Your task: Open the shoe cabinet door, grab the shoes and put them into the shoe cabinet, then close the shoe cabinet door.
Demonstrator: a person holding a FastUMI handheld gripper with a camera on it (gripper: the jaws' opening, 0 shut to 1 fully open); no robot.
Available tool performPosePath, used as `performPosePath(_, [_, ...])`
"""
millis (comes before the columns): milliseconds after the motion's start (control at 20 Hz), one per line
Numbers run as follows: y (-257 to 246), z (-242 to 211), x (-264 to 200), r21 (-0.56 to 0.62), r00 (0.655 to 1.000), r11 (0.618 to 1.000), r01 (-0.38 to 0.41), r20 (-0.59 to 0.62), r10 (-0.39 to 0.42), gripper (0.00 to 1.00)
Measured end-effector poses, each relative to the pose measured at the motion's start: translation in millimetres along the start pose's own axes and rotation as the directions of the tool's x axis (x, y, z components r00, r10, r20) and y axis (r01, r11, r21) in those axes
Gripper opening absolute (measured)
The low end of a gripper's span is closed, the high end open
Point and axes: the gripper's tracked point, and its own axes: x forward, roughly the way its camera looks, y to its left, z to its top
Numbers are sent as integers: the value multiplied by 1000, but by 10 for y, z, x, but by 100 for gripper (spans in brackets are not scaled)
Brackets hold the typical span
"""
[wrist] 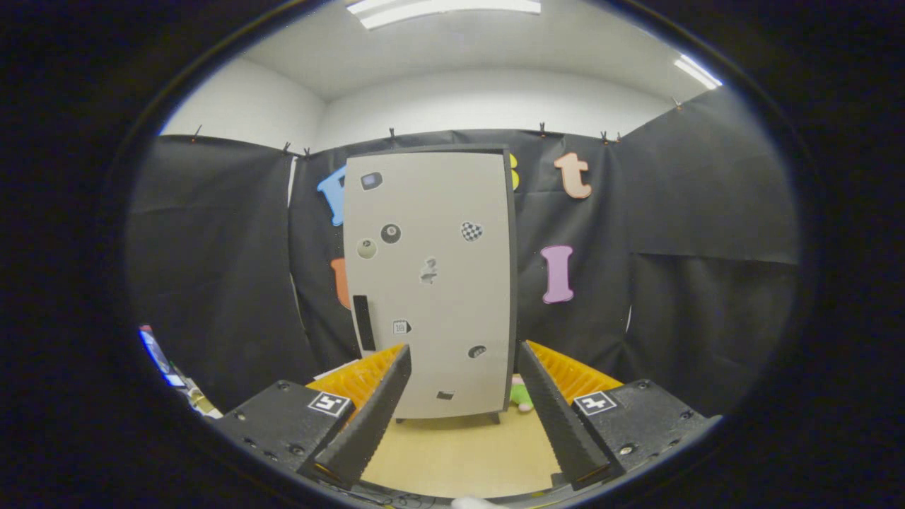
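Shoes [522, 396] mostly behind cabinet [431, 283]

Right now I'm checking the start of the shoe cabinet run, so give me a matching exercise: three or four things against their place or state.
Things:
1. cabinet door
2. handle
3. gripper
4. shoe

Places or states:
A. on the floor by the cabinet's lower corner, partly hidden
B. shut, facing the fingers
C. open, holding nothing
D. dark vertical strip near the door's edge

Pairs: 1-B, 2-D, 3-C, 4-A
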Motion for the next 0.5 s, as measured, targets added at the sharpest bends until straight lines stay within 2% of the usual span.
performPosePath(500, [-11,31,-40,-4,1000,1000,5,6,-5,100])
